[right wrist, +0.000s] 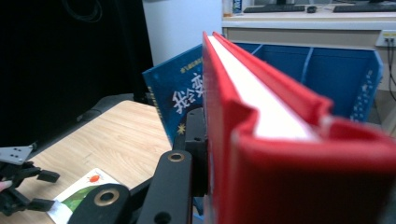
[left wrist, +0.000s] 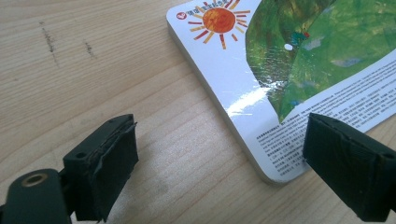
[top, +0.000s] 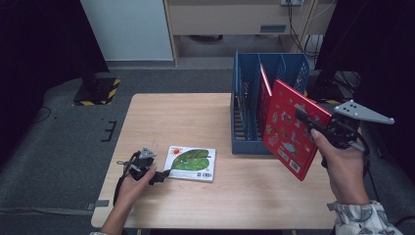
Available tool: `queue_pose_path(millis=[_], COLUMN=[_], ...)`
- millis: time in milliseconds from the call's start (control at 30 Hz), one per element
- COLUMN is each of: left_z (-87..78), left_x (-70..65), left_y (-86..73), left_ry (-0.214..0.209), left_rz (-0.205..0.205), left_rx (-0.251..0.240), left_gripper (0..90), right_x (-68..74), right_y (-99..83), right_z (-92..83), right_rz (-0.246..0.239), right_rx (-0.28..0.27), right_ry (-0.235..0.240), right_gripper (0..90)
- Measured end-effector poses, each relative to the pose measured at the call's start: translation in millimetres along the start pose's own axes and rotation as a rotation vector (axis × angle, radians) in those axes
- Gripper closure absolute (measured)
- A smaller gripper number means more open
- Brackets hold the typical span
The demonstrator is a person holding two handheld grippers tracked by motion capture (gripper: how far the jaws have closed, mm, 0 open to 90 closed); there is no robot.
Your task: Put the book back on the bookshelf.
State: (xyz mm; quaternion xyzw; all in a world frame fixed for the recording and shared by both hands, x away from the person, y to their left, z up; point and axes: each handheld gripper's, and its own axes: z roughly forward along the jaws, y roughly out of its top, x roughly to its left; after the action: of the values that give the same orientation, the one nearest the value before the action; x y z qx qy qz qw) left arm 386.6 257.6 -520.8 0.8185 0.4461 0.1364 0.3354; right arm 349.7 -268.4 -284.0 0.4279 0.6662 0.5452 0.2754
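Observation:
A red hardcover book (top: 289, 128) hangs tilted in the air just right of the blue file rack (top: 247, 100), with my right gripper (top: 307, 119) shut on its upper edge. In the right gripper view the red book (right wrist: 280, 154) is seen edge-on, one black jaw pressed against its left cover. A green picture book (top: 192, 163) lies flat on the wooden table (top: 176, 117). My left gripper (top: 162, 175) rests at its left edge, open. In the left gripper view the book's near corner (left wrist: 275, 158) lies between the two pads (left wrist: 114, 158), untouched.
The rack (right wrist: 327, 79) has several upright slots; a blue book (right wrist: 175, 100) stands in it, and another book (top: 264, 88) leans inside. A cabinet and cables are beyond the table's far edge. Dark floor surrounds the table.

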Motion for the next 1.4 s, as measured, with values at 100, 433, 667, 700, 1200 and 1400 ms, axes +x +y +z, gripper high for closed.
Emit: queue_pose_path(millis=[100, 433, 667, 700, 1200, 1400], left_z=[-0.5, -0.8, -1.5, -1.3, -2.0, -2.0], left_x=[0.2, 0.0, -0.5, -0.5, -0.5, -0.5], left_y=[0.3, 0.6, 1.4, 1.2, 1.7, 1.9], left_ry=[0.002, 0.005, -0.005, -0.005, -0.004, -0.005], left_rz=[0.007, 0.011, 0.016, 0.016, 0.017, 0.02], left_rx=[0.002, 0.0, -0.006, -0.009, -0.008, -0.006], left_gripper=[9.6, 9.7, 9.7, 9.7, 9.7, 9.7], right_x=[-4.5, -12.9, -22.0, -22.5, -33.7, -39.8], right_y=[-0.3, 6.3, 13.7, 15.0, 22.4, 23.6], right_z=[-2.5, 4.6, 26.4, 30.4, 81.5, 103.1], right_rz=[-0.001, -0.001, -0.013, -0.021, -0.009, -0.005], right_rx=[-0.001, -0.003, 0.003, 0.004, 0.0, 0.014], right_ry=[-0.013, -0.063, -0.122, -0.133, -0.227, -0.245], right_gripper=[79.2, 79.2, 79.2, 79.2, 79.2, 79.2])
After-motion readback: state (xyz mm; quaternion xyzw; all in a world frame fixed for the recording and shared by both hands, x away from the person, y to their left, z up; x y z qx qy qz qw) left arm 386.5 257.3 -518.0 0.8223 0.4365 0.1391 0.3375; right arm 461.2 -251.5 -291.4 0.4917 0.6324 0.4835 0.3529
